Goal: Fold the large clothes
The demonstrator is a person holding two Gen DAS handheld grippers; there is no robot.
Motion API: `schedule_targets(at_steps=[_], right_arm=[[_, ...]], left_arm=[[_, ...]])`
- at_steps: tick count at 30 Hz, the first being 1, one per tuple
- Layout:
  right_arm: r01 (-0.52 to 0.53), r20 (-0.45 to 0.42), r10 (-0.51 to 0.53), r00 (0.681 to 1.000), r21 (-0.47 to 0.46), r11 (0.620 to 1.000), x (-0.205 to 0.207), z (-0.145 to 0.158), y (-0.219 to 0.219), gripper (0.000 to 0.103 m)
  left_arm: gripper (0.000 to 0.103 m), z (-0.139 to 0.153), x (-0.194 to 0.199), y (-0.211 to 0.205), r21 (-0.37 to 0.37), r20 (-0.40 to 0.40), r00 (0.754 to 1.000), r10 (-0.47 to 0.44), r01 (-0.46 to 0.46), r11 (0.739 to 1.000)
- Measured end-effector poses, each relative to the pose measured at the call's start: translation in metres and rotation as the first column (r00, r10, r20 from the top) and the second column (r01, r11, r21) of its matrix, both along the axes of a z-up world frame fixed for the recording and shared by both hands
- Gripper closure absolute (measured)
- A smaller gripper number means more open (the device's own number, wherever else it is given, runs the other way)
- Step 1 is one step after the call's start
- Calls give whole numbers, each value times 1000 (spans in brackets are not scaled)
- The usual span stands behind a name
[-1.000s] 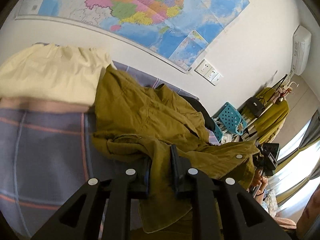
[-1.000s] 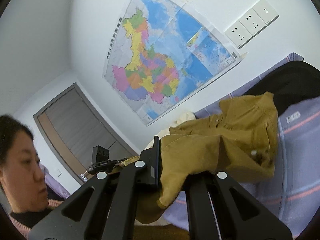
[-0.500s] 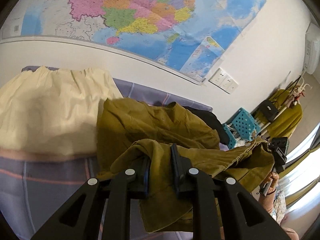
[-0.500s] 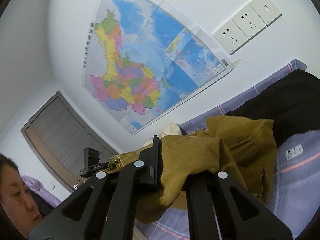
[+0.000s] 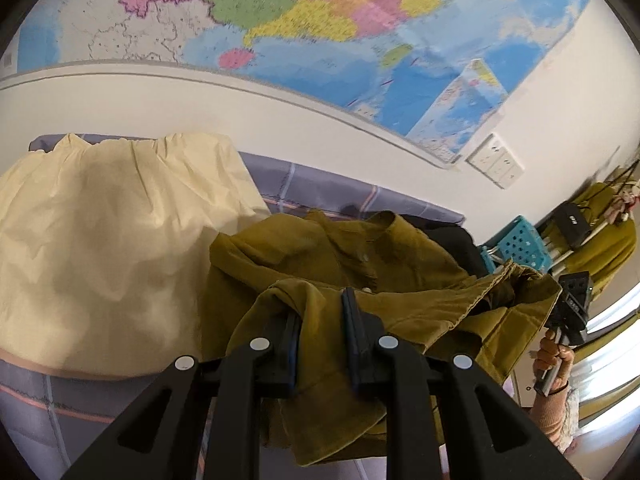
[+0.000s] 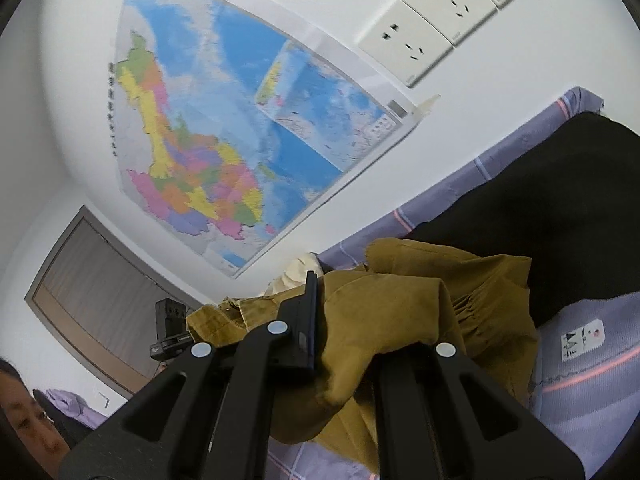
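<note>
Left wrist view: left gripper (image 5: 322, 322) and right gripper (image 6: 352, 320) fingers both pinching the olive jacket (image 5: 360, 280), which has been carried toward the wall map (image 5: 320, 32); now bunched beside the cream cloth (image 5: 112, 248) on the bed (image 6: 580, 380), fold mid-way

Your left gripper (image 5: 322, 330) and right gripper (image 6: 352, 320) are matte black, with triangular cut-outs, round silver screws and blue-edged pads; your sleeve (image 5: 554, 416) is pink knit.

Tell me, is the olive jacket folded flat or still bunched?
Bunched: the olive jacket hangs in loose creases between the left tool and right tool.
</note>
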State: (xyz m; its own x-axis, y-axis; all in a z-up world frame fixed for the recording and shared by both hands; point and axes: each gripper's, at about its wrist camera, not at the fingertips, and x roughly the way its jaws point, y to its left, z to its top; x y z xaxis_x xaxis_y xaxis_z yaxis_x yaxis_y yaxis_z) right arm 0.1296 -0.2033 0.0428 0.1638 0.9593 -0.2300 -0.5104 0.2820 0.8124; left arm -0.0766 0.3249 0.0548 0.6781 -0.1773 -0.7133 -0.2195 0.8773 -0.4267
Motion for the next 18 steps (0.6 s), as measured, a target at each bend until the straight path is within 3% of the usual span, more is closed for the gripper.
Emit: schedule_targets(at_steps=[10,18], right_arm=[[8,-77,-12,997,-57,998,38,-28,21,96],[5,-114,-15,993,-89,996,58,-45,36,95]], left_arm=[[84,-26,44,16,-17,-83,996,30,-32,999],[83,-38,57,24,-39,-113,992,48,-53,998]])
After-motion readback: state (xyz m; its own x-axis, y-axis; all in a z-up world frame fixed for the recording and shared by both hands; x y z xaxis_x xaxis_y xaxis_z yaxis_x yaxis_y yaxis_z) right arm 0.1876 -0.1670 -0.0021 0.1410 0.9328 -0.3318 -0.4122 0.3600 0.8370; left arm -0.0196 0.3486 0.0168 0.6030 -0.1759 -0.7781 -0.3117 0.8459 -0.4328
